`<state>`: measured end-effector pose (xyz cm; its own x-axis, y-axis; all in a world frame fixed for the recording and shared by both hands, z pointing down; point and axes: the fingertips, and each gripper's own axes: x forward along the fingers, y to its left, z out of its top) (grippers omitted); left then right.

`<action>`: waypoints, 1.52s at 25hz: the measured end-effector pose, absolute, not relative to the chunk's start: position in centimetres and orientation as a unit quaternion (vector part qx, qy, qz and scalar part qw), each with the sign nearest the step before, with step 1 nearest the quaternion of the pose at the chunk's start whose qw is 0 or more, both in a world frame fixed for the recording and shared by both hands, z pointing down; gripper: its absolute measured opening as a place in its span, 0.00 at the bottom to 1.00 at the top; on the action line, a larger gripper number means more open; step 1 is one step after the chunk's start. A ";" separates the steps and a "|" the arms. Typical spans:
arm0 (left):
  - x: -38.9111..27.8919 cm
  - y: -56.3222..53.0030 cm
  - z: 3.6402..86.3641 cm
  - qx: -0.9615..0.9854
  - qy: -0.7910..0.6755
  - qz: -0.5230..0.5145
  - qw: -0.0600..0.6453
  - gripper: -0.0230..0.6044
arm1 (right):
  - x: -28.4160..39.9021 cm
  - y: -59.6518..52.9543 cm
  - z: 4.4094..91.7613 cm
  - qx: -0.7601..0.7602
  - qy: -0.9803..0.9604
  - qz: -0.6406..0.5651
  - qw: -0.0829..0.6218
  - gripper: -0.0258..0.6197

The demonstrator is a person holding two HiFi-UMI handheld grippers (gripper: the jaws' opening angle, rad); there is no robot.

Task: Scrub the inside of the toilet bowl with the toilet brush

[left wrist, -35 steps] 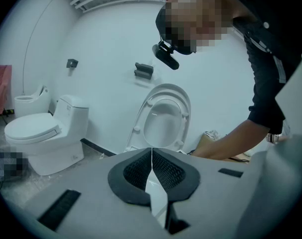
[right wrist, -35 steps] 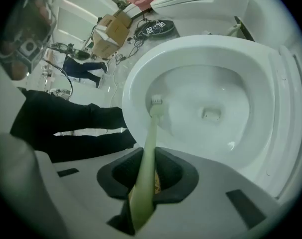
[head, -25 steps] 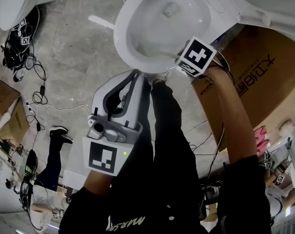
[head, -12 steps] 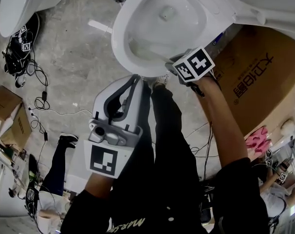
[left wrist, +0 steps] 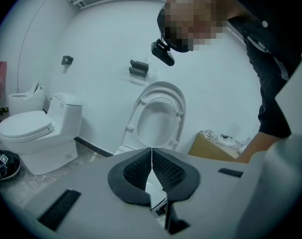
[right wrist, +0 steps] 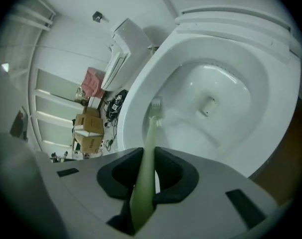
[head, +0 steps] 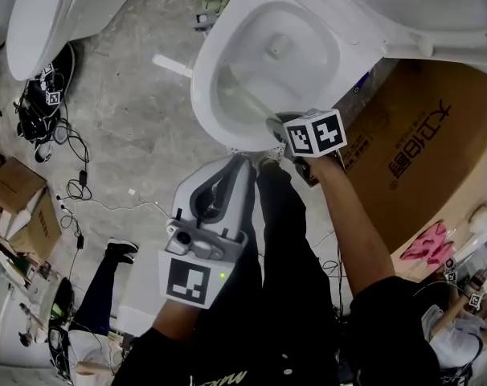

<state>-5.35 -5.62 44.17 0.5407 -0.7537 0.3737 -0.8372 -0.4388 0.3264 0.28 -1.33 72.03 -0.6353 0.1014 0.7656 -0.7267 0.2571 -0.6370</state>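
Concrete floor (head: 131,95) strewn with cables (head: 67,147) surrounds the white toilet bowl (head: 202,87), with a large cardboard box (head: 412,143) just beside it and a second toilet (head: 47,14) well apart at the left. The right gripper (right wrist: 150,157) hovers over the bowl's near rim, its jaws pinching the pale green handle of the toilet brush (right wrist: 152,128). The brush slants down inside the bowl, its bristle head by the sloping inner wall below the rim. The left gripper (left wrist: 152,156) hangs lower, clear of the bowl, jaws pressed together on nothing, facing the raised seat (left wrist: 161,89).
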 end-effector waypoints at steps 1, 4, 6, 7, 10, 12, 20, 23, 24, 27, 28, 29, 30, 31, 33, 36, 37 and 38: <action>-5.4 -5.6 44.2 0.844 -0.471 0.087 0.241 0.08 | 0.2 -1.5 72.1 0.233 -0.701 0.573 0.355 0.17; -5.3 -5.7 44.2 0.844 -0.472 0.085 0.240 0.08 | 0.2 -2.1 72.3 0.259 -0.696 0.579 0.335 0.17; -5.3 -5.6 44.3 0.843 -0.473 0.085 0.242 0.08 | 0.3 -2.6 72.4 0.274 -0.695 0.578 0.328 0.17; -5.3 -5.6 44.3 0.843 -0.473 0.086 0.242 0.08 | 0.4 -2.9 72.5 0.284 -0.695 0.575 0.325 0.17; -5.3 -5.6 44.3 0.844 -0.472 0.088 0.241 0.08 | 0.8 -4.2 72.8 0.321 -0.694 0.566 0.308 0.17; -5.3 -5.6 44.4 0.844 -0.471 0.088 0.241 0.08 | 1.0 -5.0 73.1 0.339 -0.692 0.563 0.297 0.17; -5.3 -5.6 44.6 0.844 -0.470 0.087 0.241 0.08 | 2.3 -8.5 73.5 0.407 -0.677 0.543 0.284 0.17; -5.3 -5.6 44.4 0.845 -0.471 0.086 0.240 0.08 | 3.3 -9.6 73.3 0.425 -0.679 0.512 0.310 0.17; -5.3 -5.6 44.4 0.845 -0.471 0.086 0.240 0.08 | 3.6 -9.8 73.4 0.429 -0.680 0.501 0.322 0.17; -5.4 -5.6 44.4 0.844 -0.471 0.086 0.240 0.08 | 4.5 -10.1 73.6 0.438 -0.679 0.483 0.338 0.17; -5.4 -5.6 44.4 0.844 -0.471 0.086 0.240 0.08 | 4.7 -10.2 73.6 0.441 -0.677 0.484 0.336 0.17; -5.4 -5.6 44.4 0.844 -0.471 0.085 0.240 0.08 | 5.1 -10.2 73.6 0.444 -0.675 0.485 0.333 0.17; -5.4 -5.6 44.3 0.844 -0.471 0.085 0.240 0.08 | 5.4 -10.2 73.6 0.447 -0.675 0.486 0.329 0.17; -5.4 -5.6 44.3 0.845 -0.471 0.086 0.240 0.08 | 5.7 -10.2 73.7 0.449 -0.675 0.484 0.328 0.17; -5.6 -5.5 44.3 0.845 -0.471 0.087 0.240 0.08 | 6.3 -10.2 73.8 0.450 -0.679 0.472 0.336 0.17; -5.7 -5.6 44.3 0.844 -0.472 0.087 0.240 0.08 | 6.5 -10.2 74.0 0.440 -0.690 0.454 0.352 0.17; -5.7 -5.6 44.3 0.844 -0.471 0.087 0.240 0.08 | 6.5 -10.1 74.1 0.432 -0.695 0.447 0.361 0.17; -5.6 -5.6 44.3 0.845 -0.471 0.086 0.240 0.08 | 6.6 -9.9 74.0 0.422 -0.703 0.432 0.376 0.17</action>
<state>-5.60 -5.56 44.32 0.5414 -0.7540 0.3719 -0.8370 -0.4414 0.3235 6.56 -9.93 73.99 -0.3614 -0.2677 0.8931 -0.9177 0.2717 -0.2899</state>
